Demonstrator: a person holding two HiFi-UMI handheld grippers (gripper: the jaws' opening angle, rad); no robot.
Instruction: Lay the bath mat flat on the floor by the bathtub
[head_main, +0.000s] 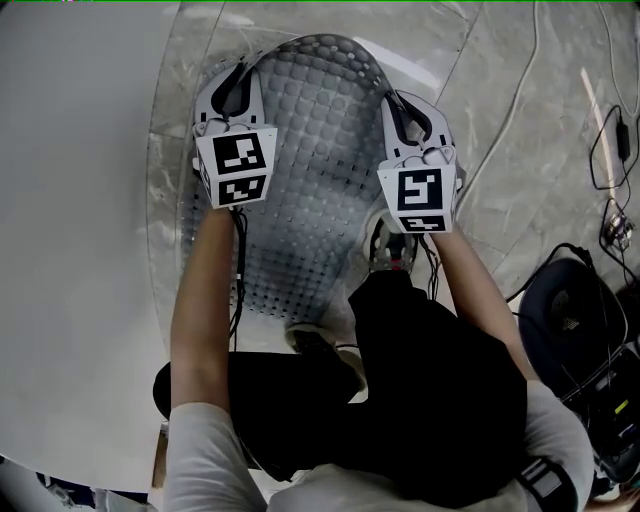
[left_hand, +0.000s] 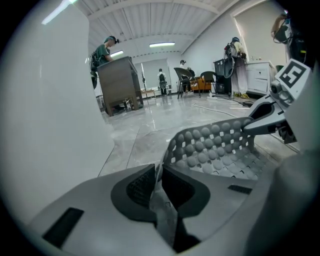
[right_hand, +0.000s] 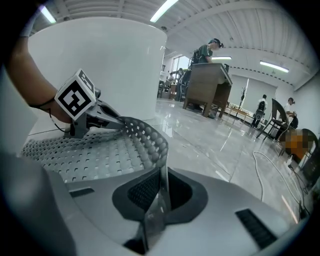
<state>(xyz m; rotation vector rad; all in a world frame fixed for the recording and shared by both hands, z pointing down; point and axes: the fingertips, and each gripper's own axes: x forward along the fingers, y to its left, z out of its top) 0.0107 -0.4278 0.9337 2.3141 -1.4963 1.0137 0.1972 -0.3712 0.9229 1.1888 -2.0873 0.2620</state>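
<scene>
A grey perforated bath mat (head_main: 305, 170) with round bumps lies over the marble floor beside the white bathtub (head_main: 70, 200), its far edge curled up. My left gripper (head_main: 233, 85) is shut on the mat's far left edge, which shows pinched between the dark pads (left_hand: 159, 176) in the left gripper view. My right gripper (head_main: 400, 108) is shut on the mat's far right edge (right_hand: 161, 185). In the right gripper view the mat (right_hand: 90, 155) arches between both grippers, with the left gripper (right_hand: 117, 121) at its other end.
The person's black trousers and shoe (head_main: 385, 245) rest on the mat's near end. Cables and black equipment (head_main: 575, 310) lie on the floor to the right. People, a tall cabinet (left_hand: 119, 82) and chairs stand far off in the room.
</scene>
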